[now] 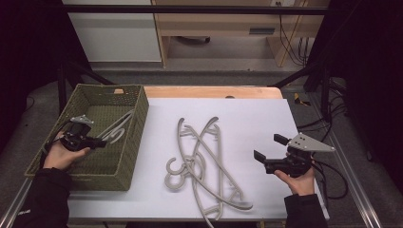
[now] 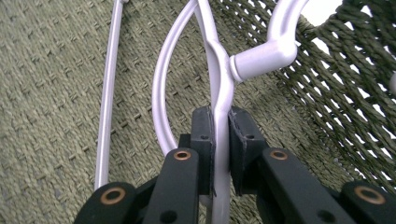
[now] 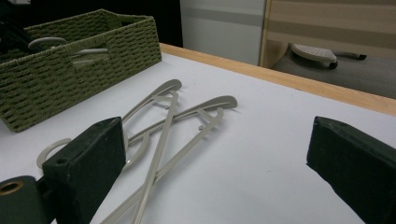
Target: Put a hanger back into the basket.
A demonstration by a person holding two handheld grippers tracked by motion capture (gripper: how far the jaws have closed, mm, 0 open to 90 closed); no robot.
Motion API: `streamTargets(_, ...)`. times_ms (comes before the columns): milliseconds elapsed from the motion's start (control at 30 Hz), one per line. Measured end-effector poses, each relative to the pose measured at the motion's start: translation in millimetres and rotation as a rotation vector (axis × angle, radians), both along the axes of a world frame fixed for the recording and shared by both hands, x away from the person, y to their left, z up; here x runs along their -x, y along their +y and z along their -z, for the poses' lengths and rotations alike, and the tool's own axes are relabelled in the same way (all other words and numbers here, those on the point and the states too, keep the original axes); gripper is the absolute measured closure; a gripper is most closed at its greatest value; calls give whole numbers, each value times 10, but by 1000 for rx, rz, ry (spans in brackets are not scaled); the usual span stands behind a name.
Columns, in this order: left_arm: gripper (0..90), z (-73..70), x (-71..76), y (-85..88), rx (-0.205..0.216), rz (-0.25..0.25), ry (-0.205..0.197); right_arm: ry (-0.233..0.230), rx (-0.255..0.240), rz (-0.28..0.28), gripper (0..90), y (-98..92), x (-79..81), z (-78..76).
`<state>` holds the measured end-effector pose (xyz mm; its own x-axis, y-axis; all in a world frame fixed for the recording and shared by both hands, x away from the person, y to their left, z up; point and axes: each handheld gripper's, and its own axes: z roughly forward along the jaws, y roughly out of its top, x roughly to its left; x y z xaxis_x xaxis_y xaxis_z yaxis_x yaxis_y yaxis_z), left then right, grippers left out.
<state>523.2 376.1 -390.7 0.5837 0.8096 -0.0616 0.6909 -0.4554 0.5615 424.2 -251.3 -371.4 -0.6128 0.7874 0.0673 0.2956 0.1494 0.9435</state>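
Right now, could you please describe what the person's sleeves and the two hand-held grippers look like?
Both sleeves are black. Each hand-held gripper, left and right, is black with two blocky jaws; the left gripper view shows brass-coloured rivets on its linkage. A grey three-cornered plate with small holes tops the right one, and a black cable trails from it.

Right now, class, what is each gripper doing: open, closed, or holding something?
Left gripper: closed on a pale hanger over the woven basket.
Right gripper: open, holding nothing.

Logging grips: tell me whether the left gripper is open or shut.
Shut: the left gripper pads pinch the pale grey plastic hanger over the green woven basket.
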Motion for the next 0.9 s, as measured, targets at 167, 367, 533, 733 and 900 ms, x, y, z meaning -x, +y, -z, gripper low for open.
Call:
streamTargets(167, 758, -11, 0, -19, -11, -14, 27, 0, -1, -1, 50, 1, 0, -1)
streamTargets(367, 670, -109, 100, 8, 26, -14, -15, -3, -6, 3, 51, -4, 8, -10)
streamTargets(533, 558, -238, 238, -27, 55, -24, -107, -2, -2, -2, 51, 8, 11, -12)
streamTargets(733, 454, -376, 406, -128, 123, -28, -201, -2, -7, 0, 51, 13, 18, -19)
streamTargets(900, 392, -456, 545, -253, 161, -8, -270, -6, -3, -3, 51, 17, 23, -25)
